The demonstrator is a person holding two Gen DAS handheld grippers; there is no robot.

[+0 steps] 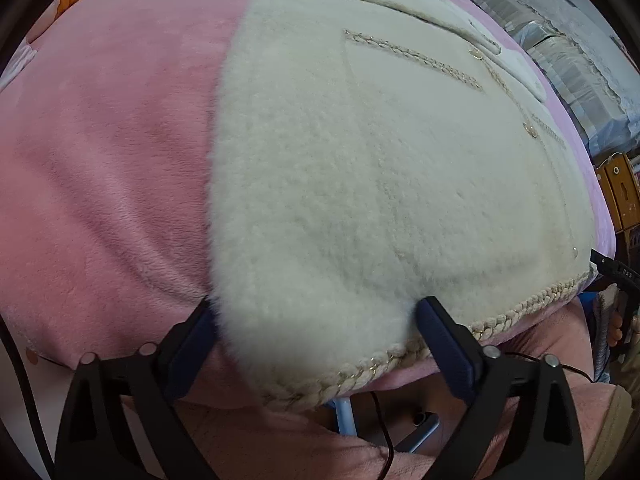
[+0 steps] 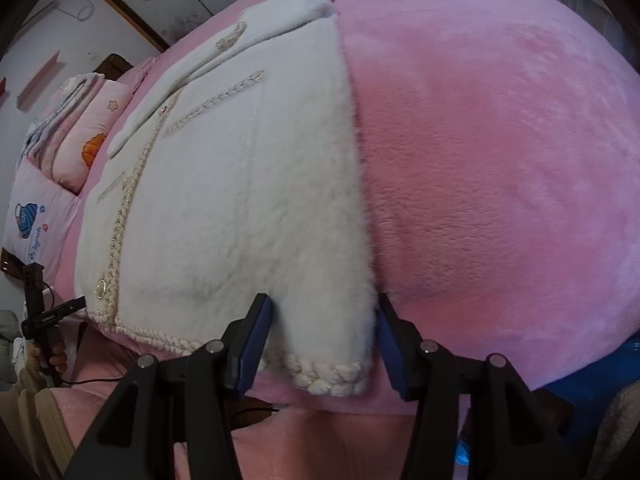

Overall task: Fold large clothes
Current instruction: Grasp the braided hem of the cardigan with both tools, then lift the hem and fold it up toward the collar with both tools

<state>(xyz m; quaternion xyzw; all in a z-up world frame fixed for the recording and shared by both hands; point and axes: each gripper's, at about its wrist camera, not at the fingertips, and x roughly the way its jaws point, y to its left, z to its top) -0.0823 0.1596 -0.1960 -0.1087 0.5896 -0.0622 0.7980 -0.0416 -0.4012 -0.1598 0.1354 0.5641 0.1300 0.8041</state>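
While we lean over the near edge of the bed [image 1: 100, 152], a cream fleece coat [image 1: 360, 184] lies flat on the pink blanket that covers it, its braided hem [image 1: 360, 376] along the edge nearest us and its collar at the far end. A braided pocket trim [image 1: 416, 58] and small round buttons [image 1: 531, 130] show on the front.

Our left gripper [image 1: 316, 340] points steeply down at the hem's left corner. Its jaws stand spread wide, one blue pad [image 1: 192, 344] just off the coat's side edge and the other [image 1: 444, 344] over the hem, with the fleece corner between them. The pads do not appear to press on the cloth.

Our right gripper [image 2: 324, 344] hangs over the opposite hem corner [image 2: 332, 372]. Its jaws are about half spread and straddle that corner, one pad on the fleece side, the other against the coat's furry side edge. From this view we cannot tell whether the pads actually squeeze the cloth or merely flank it.

In the right view, the coat [image 2: 240, 200] runs away from us toward folded bedding and a pillow [image 2: 96, 136] at the head of the bed, and the other gripper's handle [image 2: 44, 312], held in a hand, shows at the left. Pink blanket [image 2: 500, 160] fills the right side.
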